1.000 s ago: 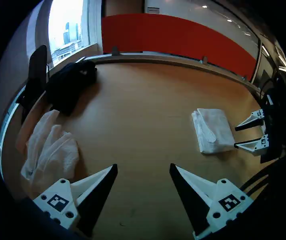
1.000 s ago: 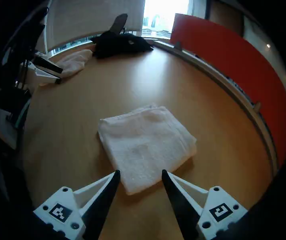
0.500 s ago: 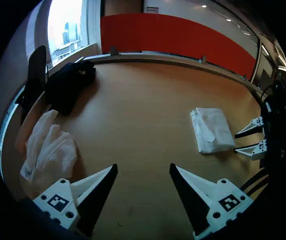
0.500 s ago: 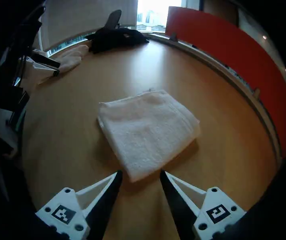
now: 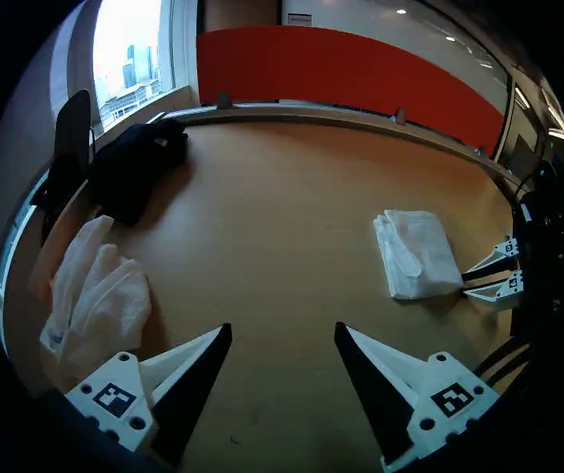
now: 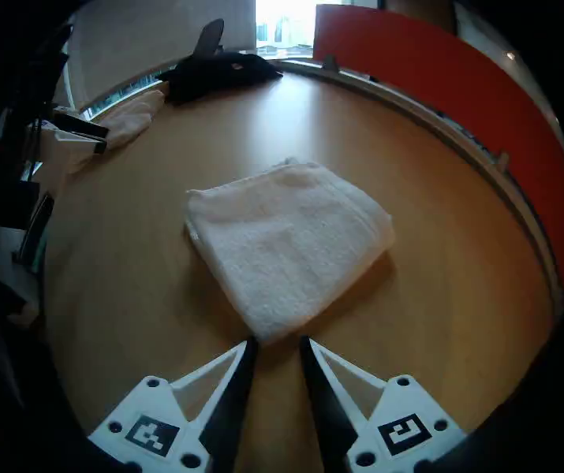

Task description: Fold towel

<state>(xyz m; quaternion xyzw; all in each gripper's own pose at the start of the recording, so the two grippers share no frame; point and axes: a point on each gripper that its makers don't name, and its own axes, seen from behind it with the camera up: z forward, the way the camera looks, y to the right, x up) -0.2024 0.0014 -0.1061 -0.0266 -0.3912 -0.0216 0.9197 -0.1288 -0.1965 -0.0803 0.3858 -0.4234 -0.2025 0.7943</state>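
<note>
At towel [image 6: 289, 236] corner | right hand-held gripper [image 6: 275, 351] low, narrow gap | left hand-held gripper [image 5: 282, 335] wide, over table [image 5: 282, 205]

We see daylight from the window [image 5: 128, 67] beyond the table's [image 5: 282, 197] far edge, blown out to white, while the room stays dim and warm. In the right gripper view the towel [image 6: 289, 236] throws a soft shadow along its near right side. Both views are sharp at centre, with strong fisheye bending of the table's edges toward the rims.
</note>
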